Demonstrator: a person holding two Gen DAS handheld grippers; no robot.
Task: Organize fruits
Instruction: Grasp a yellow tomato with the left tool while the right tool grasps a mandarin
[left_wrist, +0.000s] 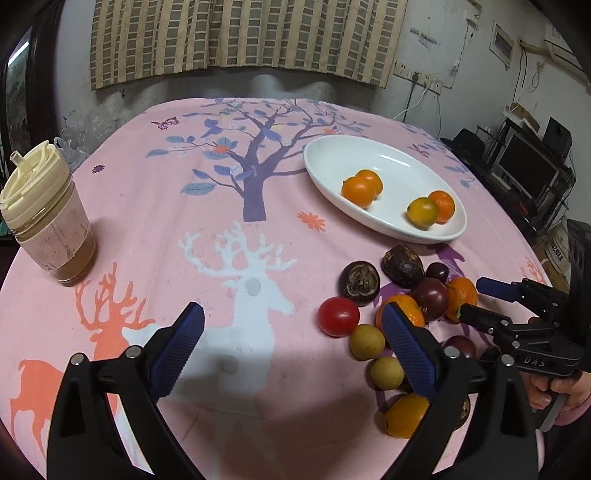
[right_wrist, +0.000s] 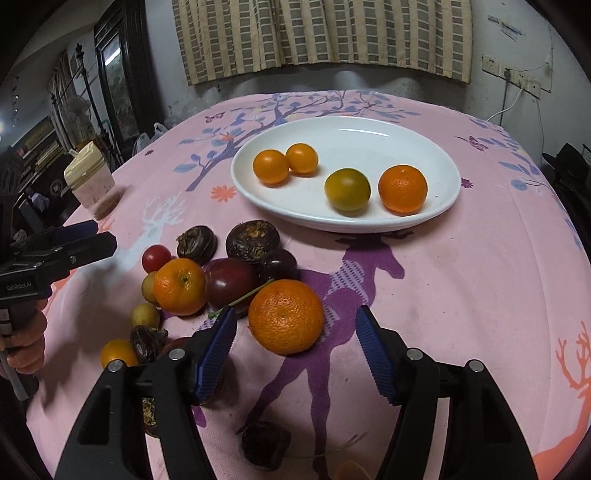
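Both grippers, left (left_wrist: 291, 343) wide and right (right_wrist: 295, 350) half-open, empty; near mandarin (right_wrist: 286, 316) looks light, soft-skinned: grip across its middle.

Pink tablecloth (right_wrist: 461, 277) – deer and tree prints (purple, white, orange); white plate (right_wrist: 369, 133).

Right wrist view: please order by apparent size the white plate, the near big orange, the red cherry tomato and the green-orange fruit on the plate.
1. white plate
2. near big orange, though it lies closest to the camera
3. green-orange fruit
4. red cherry tomato
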